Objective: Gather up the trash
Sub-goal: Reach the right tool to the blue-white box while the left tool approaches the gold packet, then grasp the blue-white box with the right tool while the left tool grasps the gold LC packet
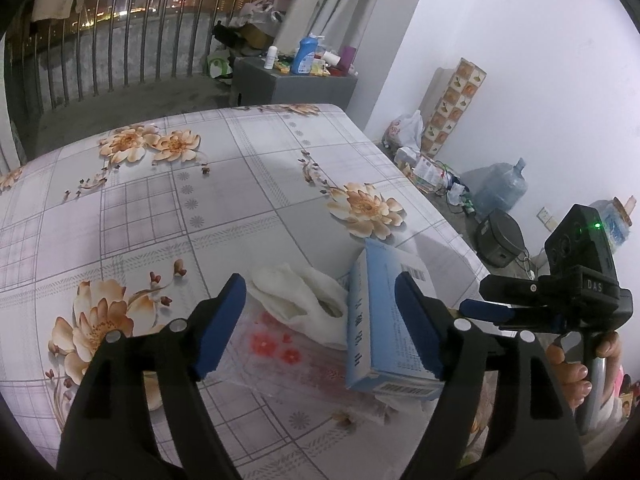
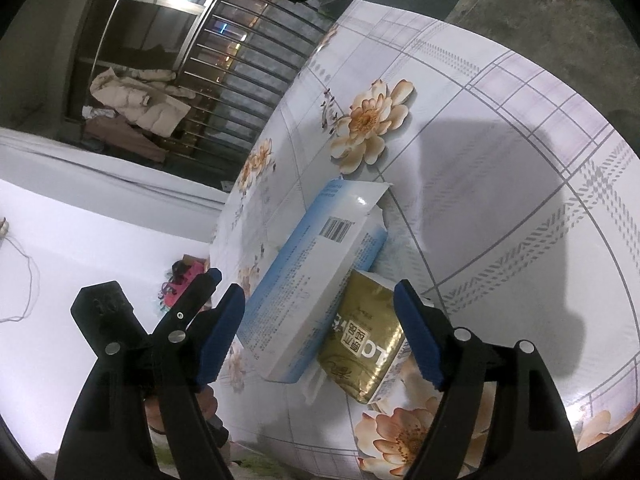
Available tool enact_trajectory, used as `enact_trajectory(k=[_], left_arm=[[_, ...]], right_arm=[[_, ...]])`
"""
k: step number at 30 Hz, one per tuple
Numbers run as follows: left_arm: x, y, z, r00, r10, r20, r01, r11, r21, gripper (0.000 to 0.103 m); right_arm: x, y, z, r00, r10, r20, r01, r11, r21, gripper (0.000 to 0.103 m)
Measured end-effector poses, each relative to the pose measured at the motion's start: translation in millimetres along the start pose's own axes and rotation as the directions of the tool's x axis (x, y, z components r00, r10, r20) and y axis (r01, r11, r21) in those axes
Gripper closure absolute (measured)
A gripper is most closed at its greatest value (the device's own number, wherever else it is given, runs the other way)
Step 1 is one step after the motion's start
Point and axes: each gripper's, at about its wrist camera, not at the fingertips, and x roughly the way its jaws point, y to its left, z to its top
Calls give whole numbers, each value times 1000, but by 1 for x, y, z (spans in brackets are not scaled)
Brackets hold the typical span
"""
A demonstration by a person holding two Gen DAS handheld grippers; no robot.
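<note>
A blue-and-white carton (image 1: 372, 320) lies on the flowered tablecloth (image 1: 160, 208), tight against the right-hand finger of my left gripper (image 1: 320, 278). This gripper is open. Crumpled white tissue (image 1: 300, 300) and a clear plastic sheet with red flowers (image 1: 276, 348) sit between its fingers. My right gripper (image 2: 319, 286) is open too, straddling the same carton (image 2: 304, 280) and a gold packet (image 2: 360, 344) tucked under the carton's end. In the left wrist view my right gripper (image 1: 480, 298) reaches in from the right, close to the carton.
The table's right edge (image 1: 440, 216) drops to a floor with a water jug (image 1: 500, 188), bags and cables. Behind the table stand a grey cabinet (image 1: 296, 80) crowded with bottles and a metal railing (image 1: 120, 52). A person's hand (image 1: 572, 368) holds the right gripper's handle.
</note>
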Motion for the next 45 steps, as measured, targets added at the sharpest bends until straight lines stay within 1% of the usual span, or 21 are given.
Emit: enact_trajectory(k=[13,18,23,24,26,28,30,32,37,41,45], left_arm=[[1,-1,-1,1000,1,-4,-1,1000,2,29],[-1,0,-3,999,-32,-2,32,999,-2,29],[4,-3,-7,995,-94,-29,93,995,-18,44],[6,-4,-10,994,-104,-38,104,994,-19,49],[12,-6,-14,993,-111,-51,110,994,-18,53],[21,-5,-21,990,-115,-79,113,993,-31,62],[27,-2,-25,989,-118,-92,114,993,-43,64],[29,-1,-30,988,-121,-96,117,992,-48,65],[30,9,-35,987,-134,-94,126,989,-81,68],[30,18,-41,985,-148,-87,137,984,-117,68],[31,21,-43,985,-153,-81,143,982,-123,68]], right_arm=[[2,0,-1,1000,9,-3,-9,1000,5,28],[4,-2,-1,1000,21,-6,-21,1000,10,28],[2,-9,1,998,60,0,-60,997,53,28],[2,-10,1,998,69,1,-69,996,61,29],[3,-11,1,997,78,1,-78,995,67,32],[5,-12,0,996,87,-6,-86,993,79,35],[9,-13,0,994,106,-20,-104,990,99,39],[12,-13,1,993,117,-27,-114,988,108,40],[19,-10,4,989,141,-44,-135,983,126,41],[29,-5,6,989,136,-62,-128,985,116,41],[35,1,10,991,116,-73,-109,990,93,41]])
